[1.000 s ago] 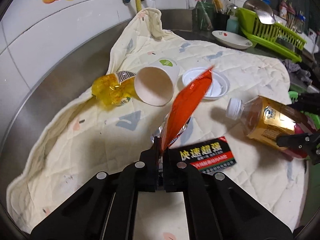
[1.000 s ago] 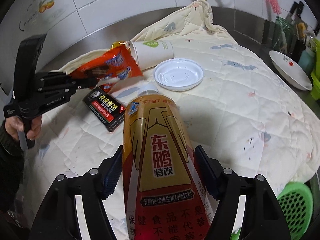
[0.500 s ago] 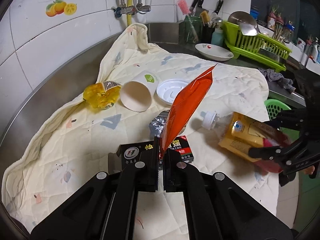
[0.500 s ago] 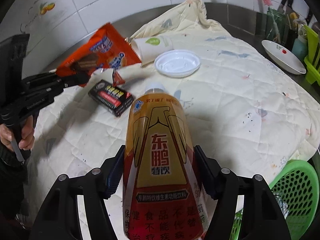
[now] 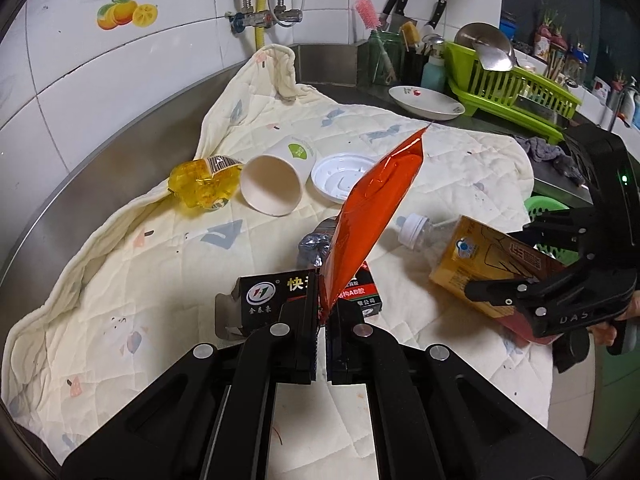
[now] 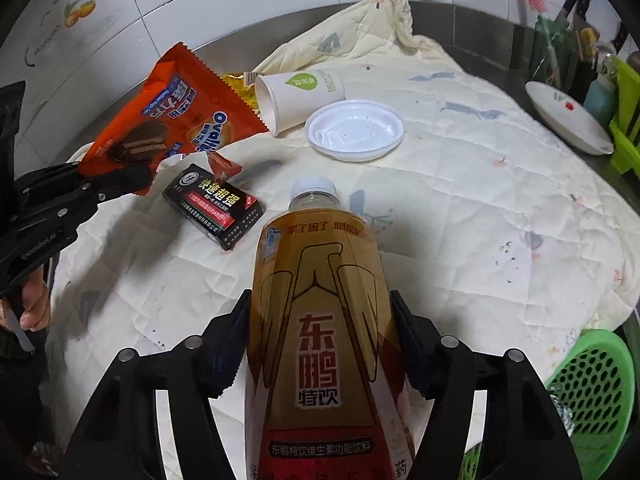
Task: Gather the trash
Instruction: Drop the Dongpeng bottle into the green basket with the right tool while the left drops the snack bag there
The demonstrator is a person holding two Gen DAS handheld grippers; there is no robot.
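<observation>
My left gripper (image 5: pixel 319 320) is clamped tight on the bottom corner of the orange snack wrapper (image 5: pixel 370 216), which stands up off the cloth, slanting away to the right with its far end in the air. From the other side I can see the wrapper's printed face and my left hand (image 6: pixel 34 312) around the handle. My right gripper (image 6: pixel 320 328) has its jaws pressed against both sides of the drink bottle (image 6: pixel 320 320), gripping it around the labelled body with the white cap pointing away from me; the bottle is lifted clear of the cloth and tilted, cap end lower.

Lying on the cream quilted cloth (image 5: pixel 120 280) are the rest of the pieces: a black carton (image 6: pixel 214 206) with red and white lettering just below the wrapper, a paper cup (image 5: pixel 276 182) on its side with its mouth toward me, a white plastic lid (image 5: pixel 340 172) just beside the cup, and a crumpled yellow plastic wrapper (image 5: pixel 200 184) touching the cup's other side. A crinkled silvery scrap (image 5: pixel 314 242) sits behind the carton, probably foil, though the wrapper hides much of it. A green perforated basket (image 6: pixel 592 396) shows at the lower right, beyond the cloth's edge, near the bottle's base
</observation>
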